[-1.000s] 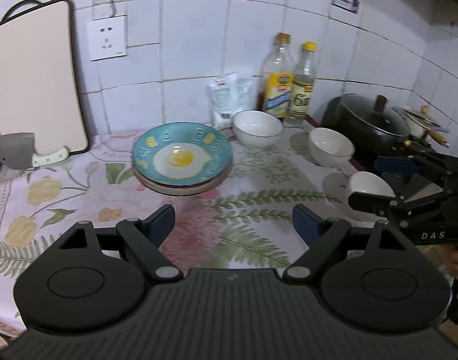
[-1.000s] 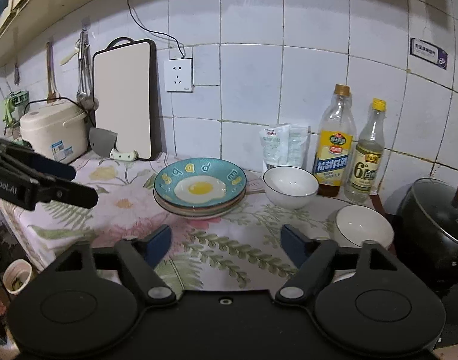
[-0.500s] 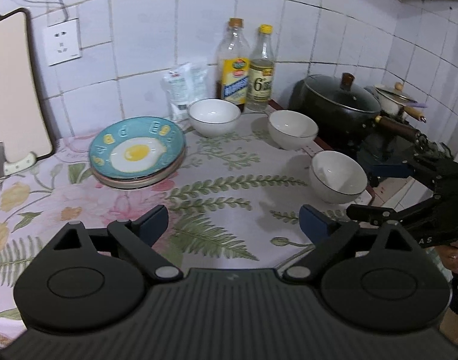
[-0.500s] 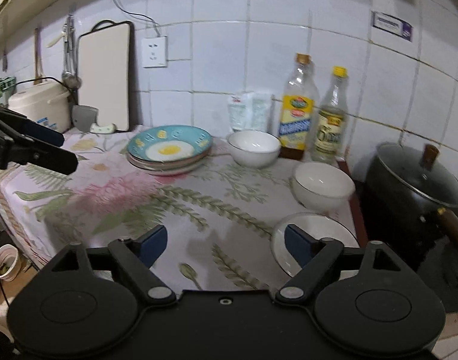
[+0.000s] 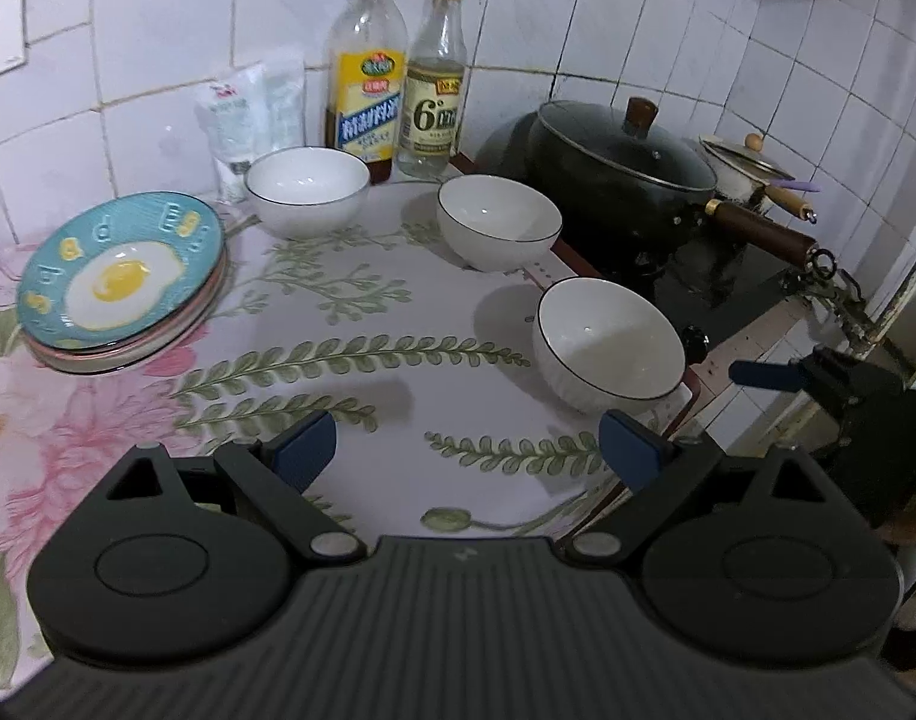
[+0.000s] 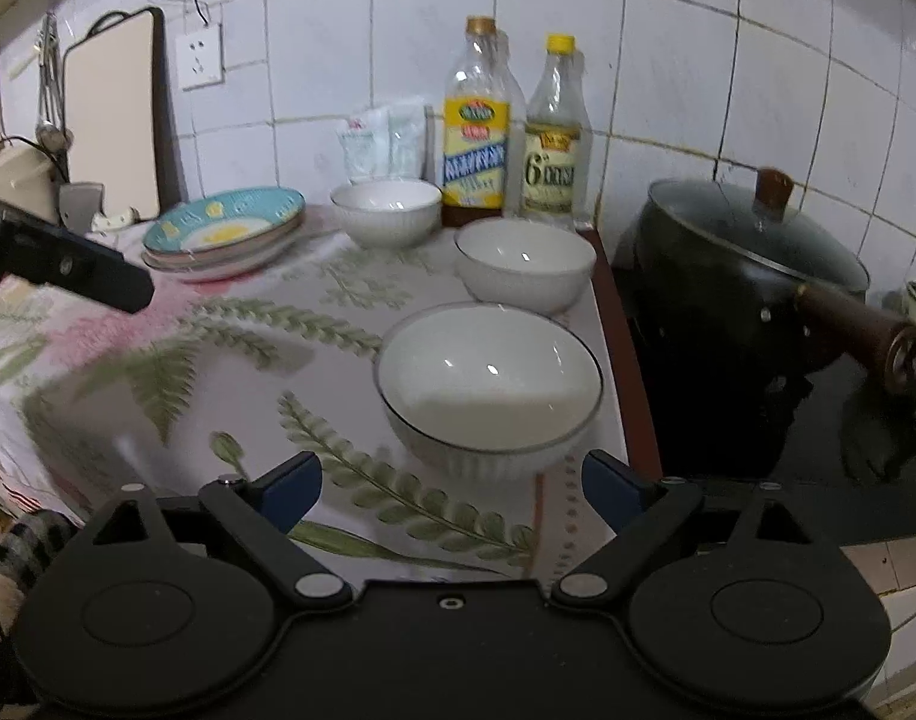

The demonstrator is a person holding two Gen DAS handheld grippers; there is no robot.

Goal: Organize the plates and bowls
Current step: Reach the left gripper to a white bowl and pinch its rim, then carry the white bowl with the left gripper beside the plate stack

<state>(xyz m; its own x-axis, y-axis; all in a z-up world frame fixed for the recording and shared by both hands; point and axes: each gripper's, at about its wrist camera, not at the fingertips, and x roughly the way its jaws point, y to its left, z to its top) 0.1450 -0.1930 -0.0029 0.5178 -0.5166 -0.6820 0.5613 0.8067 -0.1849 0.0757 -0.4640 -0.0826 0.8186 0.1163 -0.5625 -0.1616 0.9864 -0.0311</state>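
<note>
**Op A:** So, status from my end. Plates look sorted: the egg-print plate [image 5: 119, 276] tops a plate stack [image 5: 128, 348] at the left of the floral tablecloth [image 5: 350, 360], near the tiled wall. Bowls are not. All three white bowls sit apart: the far bowl [image 5: 306, 189] in front of the oil bottle [image 5: 368, 69], the middle bowl [image 5: 498, 221] near the lidded black pot [image 5: 622, 180], the near bowl [image 6: 487, 387] at the counter's right edge beside the stove.

**Op B:** Claws?

**Op A:** I have the left gripper [image 5: 466, 450] spread wide over bare cloth, nothing between the pads. The right gripper [image 6: 452, 483] is opening at this moment, jaws already broad, and empty; the near bowl sits just ahead of its fingertips, roughly centred in the gap but not yet between them. No contact that I can make out.

**Op B:** Progress, then?

**Op A:** My read: plates done, bowls untouched, nesting all to do. I'd judge the near bowl the first pick, right hand. Rim is glossy and it stands close to the counter edge, so I'd seat the pads well before lifting.
</note>
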